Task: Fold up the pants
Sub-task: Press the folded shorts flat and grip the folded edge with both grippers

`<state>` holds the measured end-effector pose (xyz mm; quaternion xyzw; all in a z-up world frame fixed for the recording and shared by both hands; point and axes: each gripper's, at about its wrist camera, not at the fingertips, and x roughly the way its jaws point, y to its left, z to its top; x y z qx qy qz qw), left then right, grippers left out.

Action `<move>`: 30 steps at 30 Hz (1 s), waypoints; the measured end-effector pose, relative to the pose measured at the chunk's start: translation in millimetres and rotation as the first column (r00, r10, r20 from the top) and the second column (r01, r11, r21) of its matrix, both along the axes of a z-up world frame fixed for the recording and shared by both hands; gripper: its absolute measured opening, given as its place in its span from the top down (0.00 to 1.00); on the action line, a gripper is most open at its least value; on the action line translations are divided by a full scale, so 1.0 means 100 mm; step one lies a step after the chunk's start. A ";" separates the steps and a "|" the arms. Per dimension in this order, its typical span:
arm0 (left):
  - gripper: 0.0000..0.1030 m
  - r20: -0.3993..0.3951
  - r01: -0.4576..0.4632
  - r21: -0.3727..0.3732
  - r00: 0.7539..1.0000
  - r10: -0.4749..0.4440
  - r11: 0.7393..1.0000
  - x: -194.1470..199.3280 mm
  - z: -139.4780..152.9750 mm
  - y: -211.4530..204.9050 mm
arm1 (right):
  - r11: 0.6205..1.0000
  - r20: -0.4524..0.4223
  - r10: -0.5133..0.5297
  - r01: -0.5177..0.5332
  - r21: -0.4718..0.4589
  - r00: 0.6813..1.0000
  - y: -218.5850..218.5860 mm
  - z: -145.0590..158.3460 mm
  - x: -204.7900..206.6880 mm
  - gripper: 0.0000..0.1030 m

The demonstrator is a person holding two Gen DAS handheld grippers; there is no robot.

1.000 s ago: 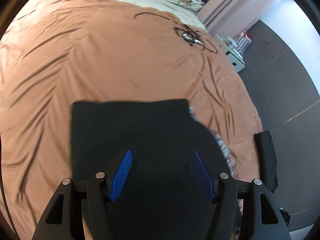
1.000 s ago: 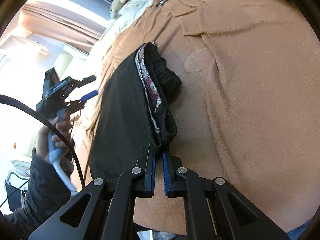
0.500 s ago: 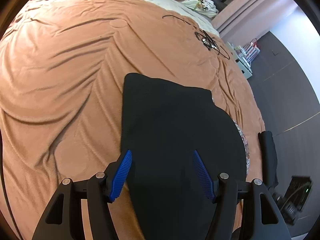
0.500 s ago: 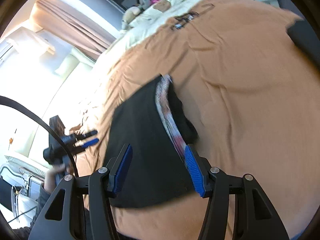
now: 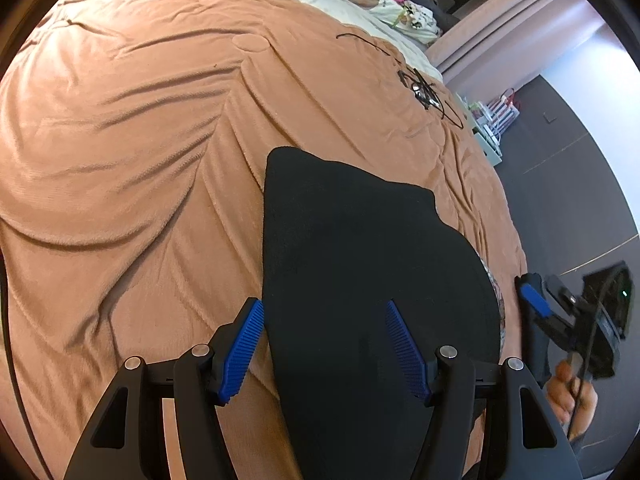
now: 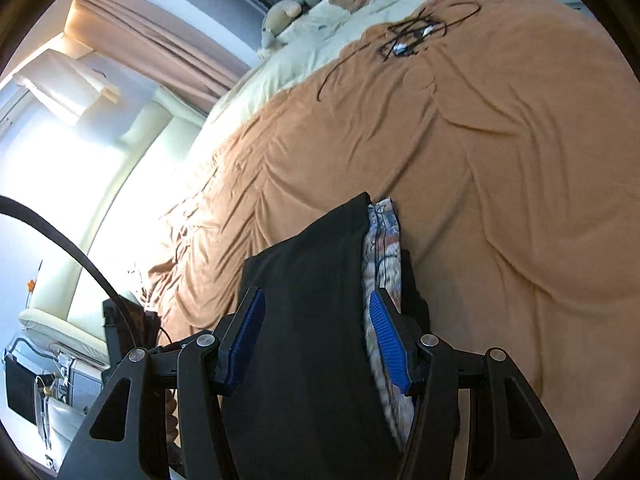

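The folded black knit pants (image 5: 360, 280), patterned lining (image 6: 382, 240) peeking at one edge, lie on the bed's tan plush blanket (image 5: 140, 140). Soft and limp, they'll sag; best pinched at a corner. Left tool (image 5: 324, 352) and right tool (image 6: 316, 340) gape apart, the right's jaws having just opened, gripping nothing.

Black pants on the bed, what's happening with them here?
A person with a handheld gripper in each hand is folding black pants on a tan bedspread. The pants lie folded flat, a patterned lining showing along one edge. The right gripper has just opened its jaws and grips nothing, hovering over the fold. The left gripper is open above the pants too.
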<state>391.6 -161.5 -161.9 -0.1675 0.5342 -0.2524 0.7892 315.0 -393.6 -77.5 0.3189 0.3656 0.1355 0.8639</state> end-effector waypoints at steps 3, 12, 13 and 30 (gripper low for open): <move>0.37 -0.002 -0.018 -0.004 1.000 0.018 1.000 0.03 -0.05 0.04 | 1.000 -0.043 0.018 -0.018 -0.002 0.999 0.01 -0.12 0.26 0.49; 0.37 -0.040 0.000 -0.051 0.999 -0.002 0.999 0.09 -0.15 -0.01 | 0.999 -0.063 0.048 -0.046 0.025 0.997 0.06 -0.28 0.50 0.55; 0.37 -0.041 -0.001 -0.048 0.999 -0.001 0.999 0.09 -0.16 -0.02 | 0.998 -0.060 0.048 -0.047 0.029 0.997 0.05 -0.28 0.50 0.59; 0.48 -0.064 -0.009 -0.039 0.998 0.006 0.999 0.08 -0.29 -0.04 | 0.998 -0.062 0.055 -0.056 -0.007 0.997 0.18 -0.34 0.59 0.88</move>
